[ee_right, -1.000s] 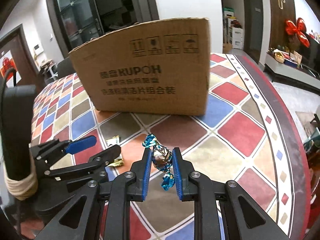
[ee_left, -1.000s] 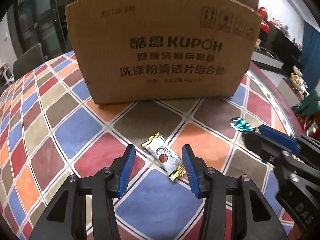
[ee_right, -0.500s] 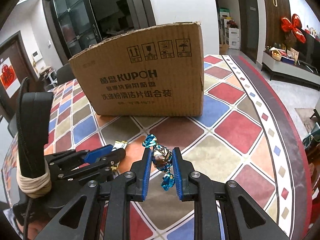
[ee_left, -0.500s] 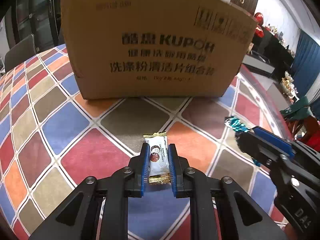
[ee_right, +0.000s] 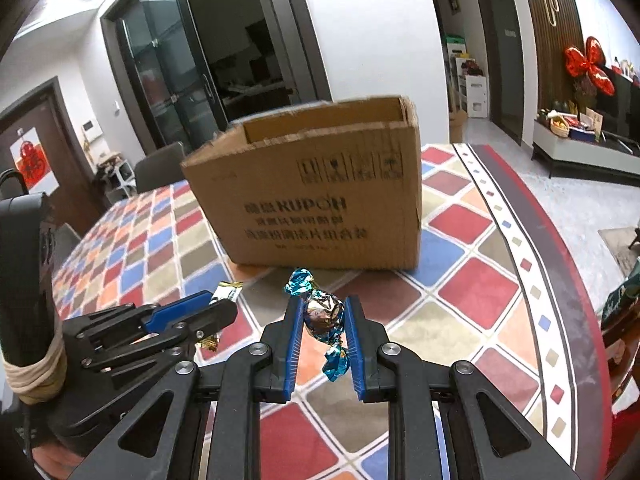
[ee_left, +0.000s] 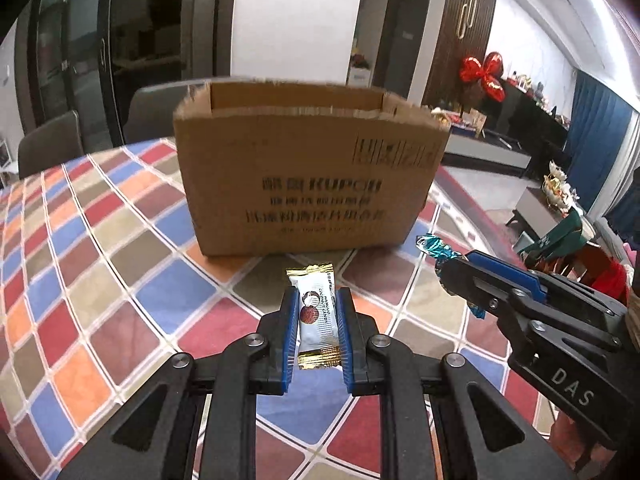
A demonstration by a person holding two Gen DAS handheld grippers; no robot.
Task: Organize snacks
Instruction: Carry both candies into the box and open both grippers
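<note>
white wall [ee_right: 372, 32], dark glass doors [ee_right: 176, 76], grey chairs [ee_left: 52, 140], blue curtain [ee_left: 604, 140], red bow [ee_right: 588, 66]

Inside of open brown cardboard box [ee_left: 304, 176] hidden by near wall in both views; contents cannot be told. Smaller black print on box front blurred, unreadable. Lower twisted end of blue foil-wrapped candy [ee_left: 434, 249] hidden behind right gripper [ee_left: 452, 280] in left wrist view. White gold-ended sachet [ee_right: 226, 291] mostly covered by left gripper [ee_right: 218, 314] in right wrist view. Patterned tablecloth [ee_left: 80, 240] cut off by frame edges.
</note>
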